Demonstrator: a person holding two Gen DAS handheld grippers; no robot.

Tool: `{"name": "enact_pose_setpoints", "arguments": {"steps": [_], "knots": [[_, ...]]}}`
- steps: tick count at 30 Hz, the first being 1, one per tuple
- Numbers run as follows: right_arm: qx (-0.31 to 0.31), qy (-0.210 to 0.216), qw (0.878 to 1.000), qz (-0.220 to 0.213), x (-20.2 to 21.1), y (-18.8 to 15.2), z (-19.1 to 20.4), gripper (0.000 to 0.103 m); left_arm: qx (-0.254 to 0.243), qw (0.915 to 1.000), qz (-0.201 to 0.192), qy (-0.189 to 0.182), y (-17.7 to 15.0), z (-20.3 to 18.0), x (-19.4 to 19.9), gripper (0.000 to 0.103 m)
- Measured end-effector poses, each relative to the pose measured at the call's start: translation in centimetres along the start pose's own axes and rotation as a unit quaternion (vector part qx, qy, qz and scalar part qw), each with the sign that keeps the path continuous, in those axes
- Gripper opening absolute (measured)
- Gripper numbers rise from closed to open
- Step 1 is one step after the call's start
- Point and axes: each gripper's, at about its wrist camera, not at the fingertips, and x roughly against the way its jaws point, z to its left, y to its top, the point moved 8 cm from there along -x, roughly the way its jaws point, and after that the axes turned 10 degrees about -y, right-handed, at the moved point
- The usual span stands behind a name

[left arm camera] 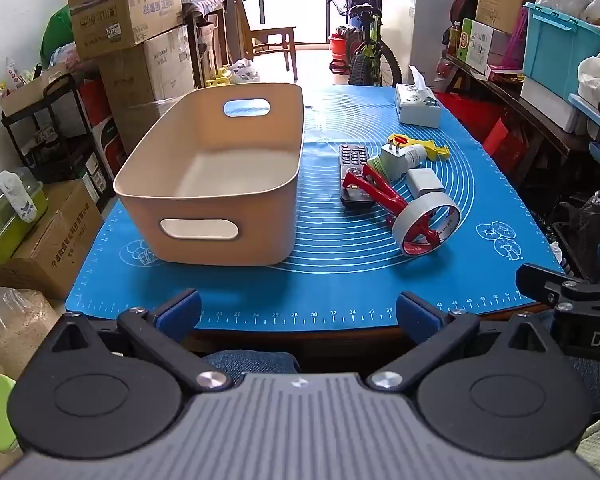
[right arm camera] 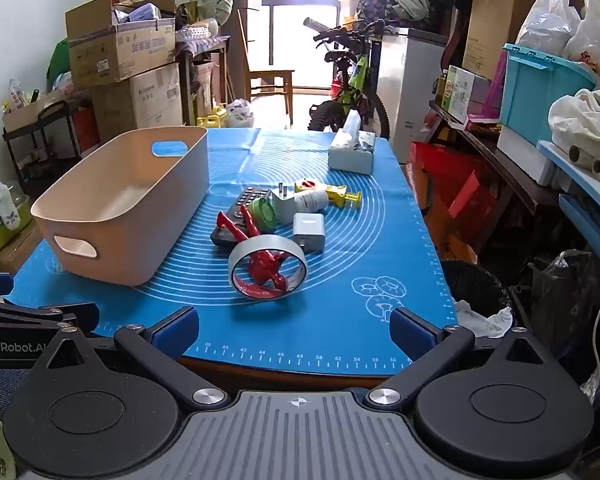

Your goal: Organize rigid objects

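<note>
— Right wrist view: both grippers, right gripper (right arm camera: 294,330) and left gripper (left arm camera: 298,312), hang spread wide, empty. Bin (right arm camera: 100,216) sits empty left of the pile.

— Start with the tape dispenser (right arm camera: 268,270); it's nearest, and I'd pinch its red handle squarely.

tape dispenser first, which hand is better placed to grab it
Right, probably. The red tape dispenser lies almost straight ahead of the right tongs, which are open. From the left tongs, also open, it sits off to the right, while the empty bin faces them.
</note>
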Motion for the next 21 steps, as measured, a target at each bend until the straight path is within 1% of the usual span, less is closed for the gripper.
{"name": "enact_pose_setpoints", "arguments": {"steps": [21], "knots": [[0.002, -0.002, 1.0, 0.001, 0.04, 0.0, 0.03, 0.1, -0.005, 0.9999, -0.002, 0.008, 0.01, 0.06, -0.24, 0.102]]}}
